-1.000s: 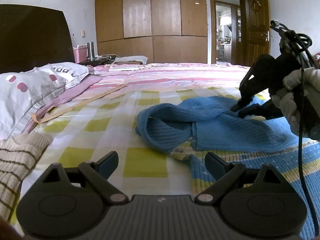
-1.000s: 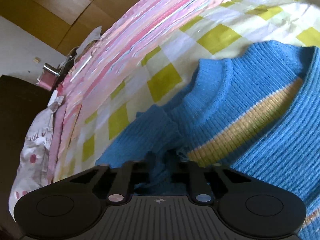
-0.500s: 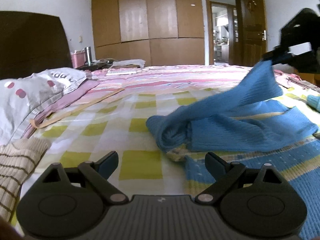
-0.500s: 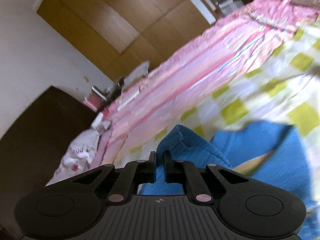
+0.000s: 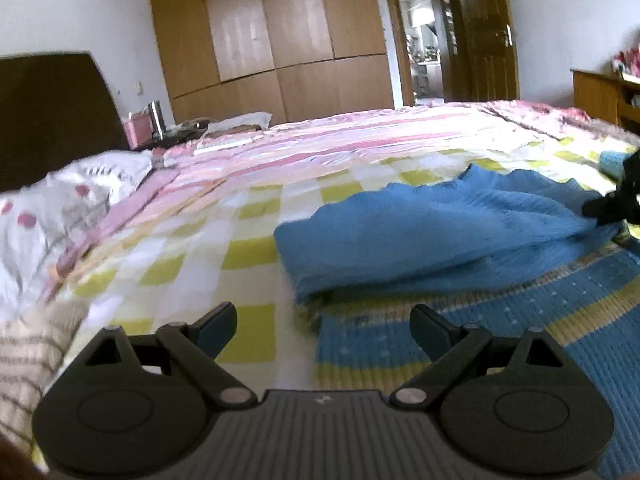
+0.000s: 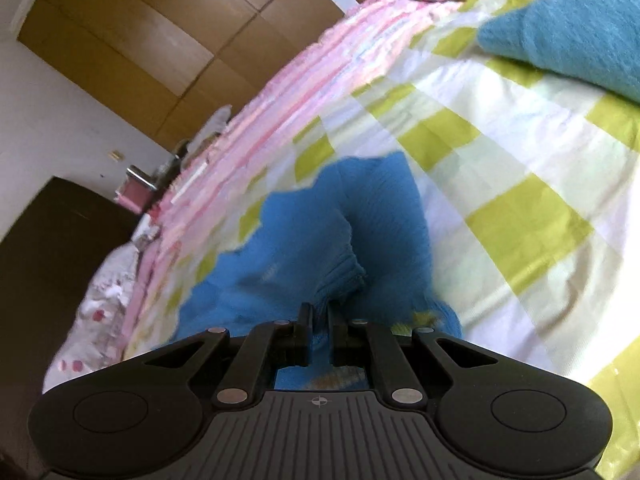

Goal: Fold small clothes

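A blue knit sweater (image 5: 432, 232) with yellow stripes lies on the checked bed sheet (image 5: 192, 240). Its sleeve is folded across the body. My left gripper (image 5: 324, 320) is open and empty, low over the sweater's striped hem near the front. My right gripper (image 6: 319, 312) is shut on the blue sleeve cuff (image 6: 340, 280) and holds it low over the sweater's right side. It shows as a dark shape at the right edge of the left wrist view (image 5: 616, 200).
A spotted pillow (image 5: 48, 208) and a striped beige garment (image 5: 24, 352) lie at the left. A teal garment (image 6: 576, 28) lies at the far right. A pink striped cover (image 5: 360, 136) spans the bed's far side, with a wardrobe (image 5: 272, 40) behind.
My right gripper has carried the sleeve up and across to the right, then down onto the sweater's body. The left gripper has stayed open in place.
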`<state>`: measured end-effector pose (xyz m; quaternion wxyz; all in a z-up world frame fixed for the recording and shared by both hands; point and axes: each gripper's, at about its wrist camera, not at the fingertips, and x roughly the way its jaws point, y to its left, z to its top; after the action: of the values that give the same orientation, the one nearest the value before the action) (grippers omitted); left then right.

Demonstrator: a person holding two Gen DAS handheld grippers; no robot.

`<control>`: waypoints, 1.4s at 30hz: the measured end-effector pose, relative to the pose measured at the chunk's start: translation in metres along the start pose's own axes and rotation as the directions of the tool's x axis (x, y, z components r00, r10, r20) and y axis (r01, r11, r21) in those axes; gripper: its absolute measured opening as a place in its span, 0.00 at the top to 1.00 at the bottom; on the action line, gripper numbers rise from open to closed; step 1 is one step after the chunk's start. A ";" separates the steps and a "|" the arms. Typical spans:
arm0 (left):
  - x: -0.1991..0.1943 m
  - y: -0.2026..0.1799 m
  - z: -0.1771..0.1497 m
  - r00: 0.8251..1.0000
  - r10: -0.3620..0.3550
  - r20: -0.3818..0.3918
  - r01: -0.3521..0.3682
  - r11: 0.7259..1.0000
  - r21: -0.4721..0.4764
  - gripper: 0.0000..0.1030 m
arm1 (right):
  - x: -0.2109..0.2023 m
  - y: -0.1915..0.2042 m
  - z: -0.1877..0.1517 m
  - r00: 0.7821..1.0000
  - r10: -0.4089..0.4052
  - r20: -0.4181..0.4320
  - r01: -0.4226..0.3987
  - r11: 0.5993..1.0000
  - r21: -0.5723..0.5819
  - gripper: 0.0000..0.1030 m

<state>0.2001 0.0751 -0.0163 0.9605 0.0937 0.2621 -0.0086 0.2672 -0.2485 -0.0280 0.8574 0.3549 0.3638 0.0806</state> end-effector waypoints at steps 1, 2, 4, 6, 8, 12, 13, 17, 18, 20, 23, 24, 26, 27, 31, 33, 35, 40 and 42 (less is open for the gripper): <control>0.002 -0.004 0.005 1.000 0.016 0.006 -0.016 0.999 0.029 0.04 | 0.001 0.001 0.001 1.000 0.000 0.004 0.000 1.000 -0.008 0.93; 0.006 -0.008 0.008 1.000 0.028 0.008 -0.029 0.998 0.052 0.04 | 0.003 0.001 0.002 1.000 -0.009 0.001 0.009 1.000 -0.017 0.93; 0.016 -0.012 0.013 0.998 0.056 0.003 -0.056 0.995 0.083 0.04 | 0.008 -0.001 0.001 0.999 -0.049 -0.021 0.048 0.998 -0.029 0.92; 0.029 -0.013 0.016 0.995 0.095 -0.025 -0.093 0.991 0.092 0.04 | 0.010 -0.002 0.001 0.999 -0.042 -0.028 0.041 0.999 -0.031 0.92; 0.042 -0.012 0.017 0.990 0.125 -0.065 -0.119 0.988 0.095 0.04 | 0.008 -0.003 0.003 0.999 -0.027 -0.019 0.026 0.999 -0.023 0.91; 0.054 -0.010 0.016 0.985 0.150 -0.081 -0.141 0.984 0.113 0.02 | 0.010 -0.003 0.007 0.999 -0.037 -0.035 0.036 0.998 -0.048 0.89; 0.052 -0.009 0.018 0.984 0.161 -0.074 -0.154 0.984 0.094 0.02 | 0.011 -0.003 0.006 0.999 -0.039 -0.039 0.037 0.998 -0.052 0.89; 0.050 0.001 0.022 0.970 0.231 -0.075 -0.231 0.973 0.011 0.02 | 0.010 -0.001 0.007 0.999 -0.027 -0.028 0.026 0.998 -0.051 0.88; 0.052 0.003 0.021 0.967 0.242 -0.087 -0.242 0.970 0.010 0.02 | 0.011 -0.002 0.007 0.999 -0.029 -0.030 0.027 0.999 -0.047 0.88; 0.051 0.007 0.019 0.963 0.249 -0.099 -0.250 0.968 0.005 0.03 | 0.010 -0.002 0.007 0.999 -0.036 -0.038 0.034 0.998 -0.054 0.88; 0.041 0.013 0.015 0.959 0.268 -0.089 -0.270 0.963 -0.013 0.03 | 0.001 0.002 0.002 0.998 -0.064 -0.024 0.061 0.992 -0.113 0.88; 0.037 0.016 0.014 0.957 0.275 -0.094 -0.278 0.960 -0.024 0.03 | -0.003 0.005 0.000 0.996 -0.083 -0.017 0.080 0.988 -0.134 0.88; 0.028 0.022 0.012 0.961 0.260 -0.094 -0.267 0.961 -0.070 0.03 | -0.013 0.012 -0.006 0.995 -0.102 0.010 0.102 0.977 -0.185 0.88; 0.025 0.023 0.011 0.963 0.254 -0.092 -0.262 0.961 -0.089 0.03 | -0.018 0.018 -0.011 0.994 -0.105 0.026 0.109 0.969 -0.220 0.88; 0.015 0.025 0.007 0.968 0.238 -0.077 -0.248 0.956 -0.159 0.03 | -0.022 0.056 -0.037 0.999 -0.048 0.007 0.047 0.919 -0.391 0.88; 0.015 0.026 0.004 0.971 0.226 -0.083 -0.238 0.954 -0.185 0.03 | -0.016 0.080 -0.052 1.000 -0.007 -0.020 -0.004 0.867 -0.499 0.88; 0.014 0.033 0.000 0.972 0.217 -0.089 -0.232 0.948 -0.217 0.03 | -0.004 0.104 -0.070 0.996 0.053 -0.076 -0.088 0.804 -0.588 0.88; 0.014 0.054 -0.006 0.968 0.233 -0.097 -0.251 0.935 -0.252 0.03 | 0.052 0.145 -0.112 0.978 0.039 -0.204 -0.179 0.651 -0.738 0.88; 0.014 0.063 -0.008 0.970 0.219 -0.104 -0.240 0.928 -0.284 0.03 | 0.070 0.154 -0.122 0.977 0.015 -0.214 -0.179 0.604 -0.777 0.88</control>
<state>0.2122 0.1387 -0.0194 0.9482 -0.0203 0.2815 0.1461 0.2528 -0.0405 -0.0242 0.8822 -0.0505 0.3489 0.3122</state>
